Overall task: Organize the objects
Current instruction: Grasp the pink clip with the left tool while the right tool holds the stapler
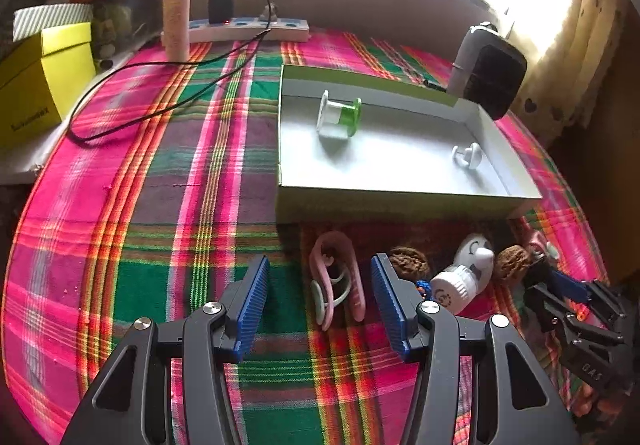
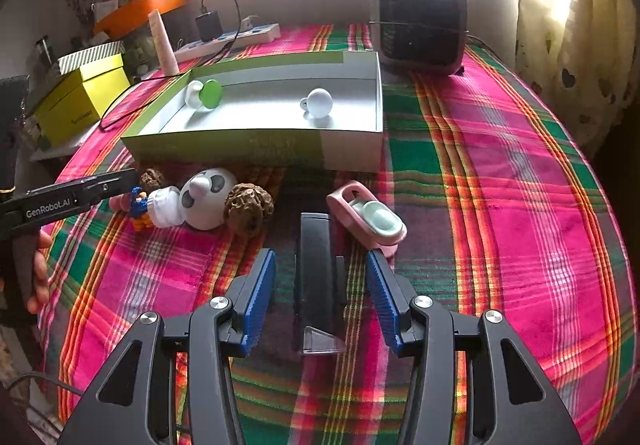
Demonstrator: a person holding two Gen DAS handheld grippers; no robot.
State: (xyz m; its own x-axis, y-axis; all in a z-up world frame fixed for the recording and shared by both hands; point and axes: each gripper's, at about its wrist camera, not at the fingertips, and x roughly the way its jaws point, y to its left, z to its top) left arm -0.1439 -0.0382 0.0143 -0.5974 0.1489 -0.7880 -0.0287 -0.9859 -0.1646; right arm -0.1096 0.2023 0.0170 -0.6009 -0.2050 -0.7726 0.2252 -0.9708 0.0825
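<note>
My left gripper [image 1: 320, 281] hangs open over the plaid cloth. A pink clip [image 1: 338, 277] lies between its blue pads [image 1: 256, 297], touching neither. My right gripper [image 2: 320, 277] is open too, with a black stapler-like object [image 2: 316, 273] lying lengthwise between its pads, a gap on each side. A pink and mint clip [image 2: 368, 217] sits just beyond its right finger. In front of the box lie a white panda toy [image 2: 204, 199], two walnuts [image 2: 248, 209] [image 2: 152, 179] and a small blue and orange figure [image 2: 138, 209]. The shallow grey box [image 1: 400, 181] holds a green and white spool [image 1: 340, 117] and a white hook [image 1: 466, 156].
A black heater [image 2: 420, 21] stands behind the box at the right. A power strip [image 1: 248, 29] with a charger and trailing cable, a cream tube [image 1: 176, 9] and a yellow box [image 1: 44, 81] line the back left. A hand [image 2: 38, 277] holds the left gripper [image 2: 120, 185].
</note>
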